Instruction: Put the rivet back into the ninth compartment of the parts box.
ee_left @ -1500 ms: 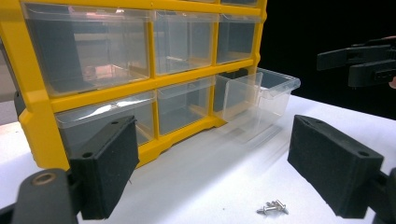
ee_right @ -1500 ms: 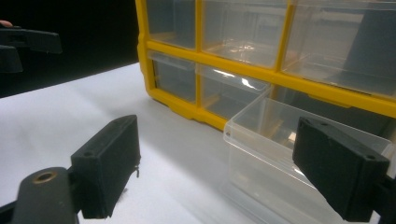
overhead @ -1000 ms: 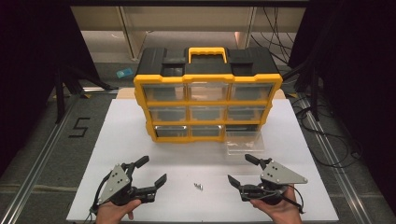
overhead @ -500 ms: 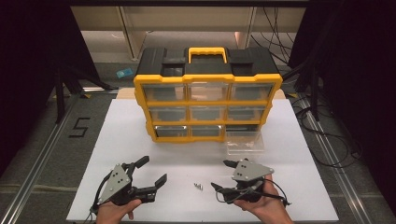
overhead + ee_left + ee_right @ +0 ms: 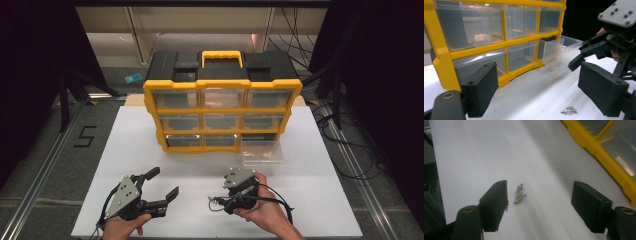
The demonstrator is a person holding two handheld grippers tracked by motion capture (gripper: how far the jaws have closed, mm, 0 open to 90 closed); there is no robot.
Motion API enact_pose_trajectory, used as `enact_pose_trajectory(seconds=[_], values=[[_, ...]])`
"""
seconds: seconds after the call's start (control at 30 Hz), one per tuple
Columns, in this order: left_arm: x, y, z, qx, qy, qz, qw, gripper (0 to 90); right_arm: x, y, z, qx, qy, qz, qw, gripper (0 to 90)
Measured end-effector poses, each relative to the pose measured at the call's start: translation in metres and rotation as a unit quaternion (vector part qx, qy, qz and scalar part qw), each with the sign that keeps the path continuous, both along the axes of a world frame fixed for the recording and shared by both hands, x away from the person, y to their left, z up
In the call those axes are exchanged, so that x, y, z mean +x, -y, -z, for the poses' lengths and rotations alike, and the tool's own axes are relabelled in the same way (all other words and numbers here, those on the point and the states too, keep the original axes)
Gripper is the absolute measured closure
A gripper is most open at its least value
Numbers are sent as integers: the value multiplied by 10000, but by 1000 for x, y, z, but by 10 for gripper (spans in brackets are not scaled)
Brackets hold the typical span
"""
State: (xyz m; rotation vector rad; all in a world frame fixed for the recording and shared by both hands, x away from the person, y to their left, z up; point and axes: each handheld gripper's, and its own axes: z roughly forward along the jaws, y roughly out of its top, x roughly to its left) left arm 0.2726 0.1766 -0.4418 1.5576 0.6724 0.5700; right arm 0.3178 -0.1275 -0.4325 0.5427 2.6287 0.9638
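A small pile of silver screws (image 5: 519, 194) lies on the white table (image 5: 130, 145), also seen low in the left gripper view (image 5: 569, 110). My right gripper (image 5: 539, 195) points left over them (image 5: 216, 202). Its jaws have just been closing and are open. The screws lie between the pads, close to the left pad (image 5: 495, 203), and neither pad touches them. My left gripper (image 5: 162, 182) rests open and empty at the near left (image 5: 541, 85), facing the right gripper (image 5: 580, 56).
A yellow and black organizer (image 5: 222, 107) with clear drawers stands at the back of the table. One clear drawer (image 5: 262, 152) is pulled out at its bottom right (image 5: 554, 50). Cables (image 5: 350, 145) run along the floor at the right.
My right gripper has moved left across the table to the screws and its jaws have narrowed. The left gripper has kept still.
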Motion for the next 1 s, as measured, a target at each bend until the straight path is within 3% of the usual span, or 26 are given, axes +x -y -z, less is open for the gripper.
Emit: enact_pose_trajectory(seconds=[0.13,0.17,0.4,0.7,1.0], values=[[0,0,0,-16,-10,-14,10000,159,3,-7,5,-92,-70,-62,9999,350],[0,0,0,11,9,-1,10000,159,5,-13,9,-220,-146,-207,9994,380],[0,0,0,-23,0,-5,10000,159,12,-26,22,-655,-456,-359,9962,496],[0,0,0,-36,-19,0,10000,160,17,-29,32,-793,-888,-263,9925,598],[0,0,-1,-35,3,9,10000,160,21,-29,38,-748,-1138,-251,9904,759]])
